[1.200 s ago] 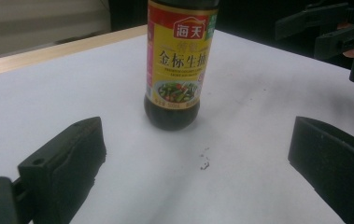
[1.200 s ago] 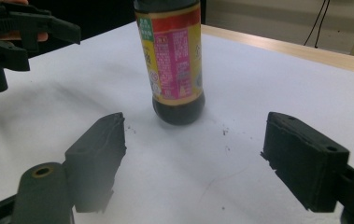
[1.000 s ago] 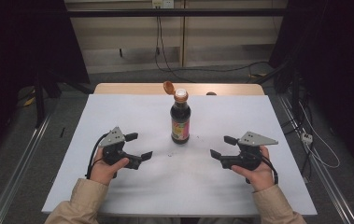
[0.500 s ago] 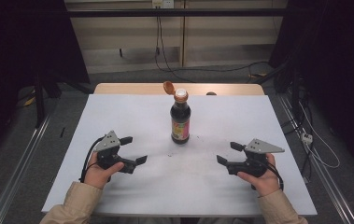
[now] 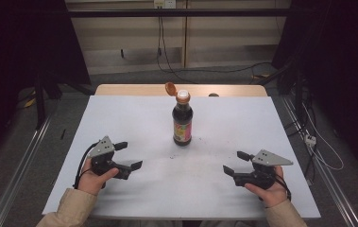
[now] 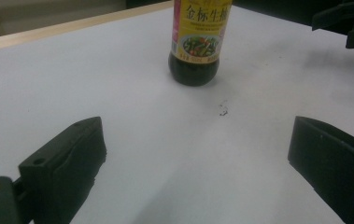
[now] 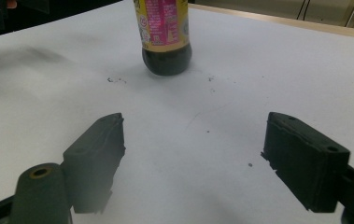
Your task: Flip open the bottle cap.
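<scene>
While both tongs gape empty: dark sauce bottle (image 5: 182, 124) upright, orange cap (image 5: 170, 88) flipped open.

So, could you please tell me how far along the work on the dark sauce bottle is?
Done: the dark glass sauce bottle stands upright, its orange flip cap open. In hand: nothing; left gripper and right gripper are open, apart from it. Left: probably closing the cap.

Left claw (image 5: 128, 156) and right claw (image 5: 234, 162) both gape wide, held low, tips pointing inward.
</scene>
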